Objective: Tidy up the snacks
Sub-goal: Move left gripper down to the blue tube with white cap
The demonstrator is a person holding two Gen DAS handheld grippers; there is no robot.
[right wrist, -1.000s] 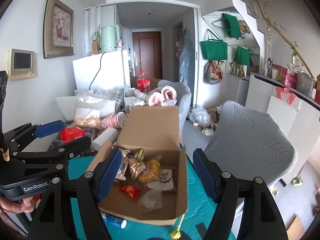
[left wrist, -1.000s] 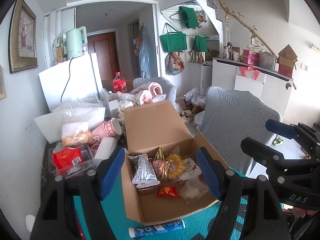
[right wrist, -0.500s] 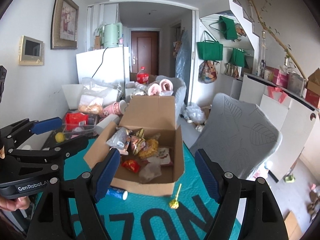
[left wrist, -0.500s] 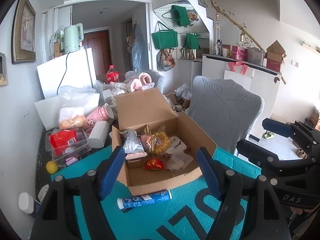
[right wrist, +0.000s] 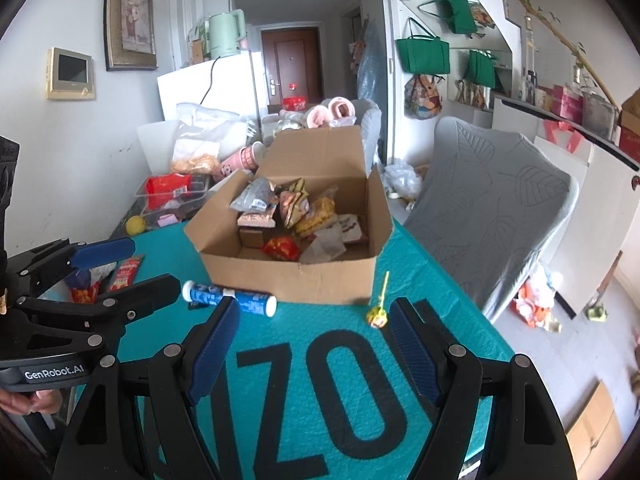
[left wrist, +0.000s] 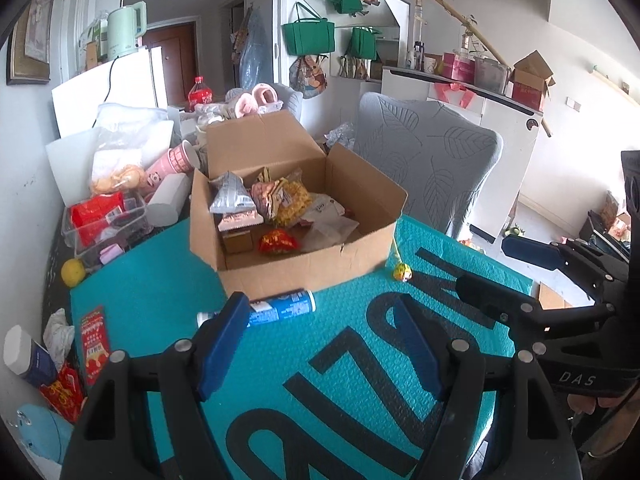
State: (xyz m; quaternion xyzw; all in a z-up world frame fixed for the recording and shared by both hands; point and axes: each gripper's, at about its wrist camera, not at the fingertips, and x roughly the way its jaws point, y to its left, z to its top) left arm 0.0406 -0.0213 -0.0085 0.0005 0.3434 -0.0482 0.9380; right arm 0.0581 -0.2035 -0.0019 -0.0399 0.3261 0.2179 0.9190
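Observation:
An open cardboard box (left wrist: pixel 304 268) (right wrist: pixel 296 280) holding several snack packets stands on the teal mat (left wrist: pixel 352 364). A blue cookie tube (left wrist: pixel 280 310) (right wrist: pixel 230 298) lies in front of the box. A yellow lollipop (left wrist: pixel 401 271) (right wrist: pixel 378 312) lies by the box's right corner. My left gripper (left wrist: pixel 320 344) is open and empty, near the tube. My right gripper (right wrist: pixel 312 344) is open and empty, over the mat between tube and lollipop.
A clear tray (left wrist: pixel 104 220) with red packets, a lemon (left wrist: pixel 72 272), pink cups and bags crowd the far left. Red packets (left wrist: pixel 94 338) and a white-capped bottle (left wrist: pixel 24 356) lie at the mat's left edge. A grey chair (left wrist: pixel 428 168) stands at the right.
Both grippers have pulled back from the box toward the near edge of the mat. The box looks farther away; the tube and lollipop came into view. Both stay open.

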